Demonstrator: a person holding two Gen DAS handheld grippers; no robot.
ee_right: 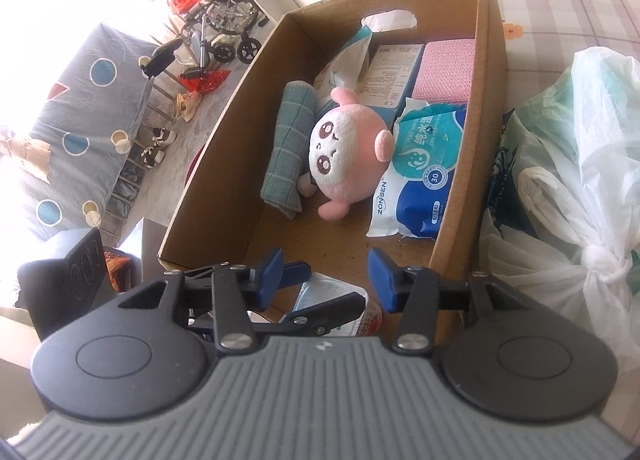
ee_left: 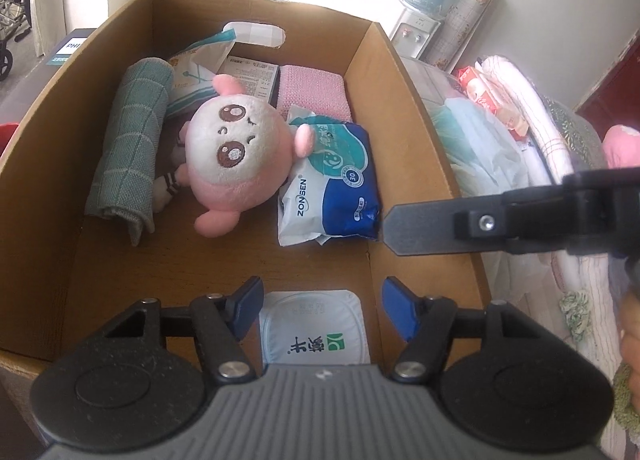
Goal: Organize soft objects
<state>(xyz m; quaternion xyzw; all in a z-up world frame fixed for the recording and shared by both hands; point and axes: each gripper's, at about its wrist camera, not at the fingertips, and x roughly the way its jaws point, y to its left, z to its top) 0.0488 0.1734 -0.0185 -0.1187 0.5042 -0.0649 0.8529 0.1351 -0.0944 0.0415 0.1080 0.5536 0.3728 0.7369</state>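
A cardboard box [ee_left: 400, 99] [ee_right: 224, 147] holds a pink and white plush [ee_left: 236, 151] [ee_right: 348, 147]. Left of the plush lies a rolled green towel [ee_left: 132, 143] [ee_right: 286, 151], and right of it a blue and white wipes pack [ee_left: 332, 179] [ee_right: 420, 175]. A folded pink cloth [ee_left: 312, 91] [ee_right: 446, 71] sits at the back. My left gripper [ee_left: 323, 302] is open at the box's near end. A white lidded pack [ee_left: 316, 332] [ee_right: 320, 292] lies between its pads, with a gap on the right side. My right gripper [ee_right: 326, 280] is open and holds nothing, just above the left gripper's fingers [ee_right: 332, 306]. One right finger [ee_left: 420, 225] reaches over the box's right wall.
A white carton [ee_left: 250, 75] and a paper packet lean at the box's back. Knotted plastic bags [ee_right: 580, 139] crowd the box's right side. Piled cloths [ee_left: 512, 107] lie on a bed beyond them. A wheelchair [ee_right: 224, 19] and a patterned blanket [ee_right: 80, 99] are on the left.
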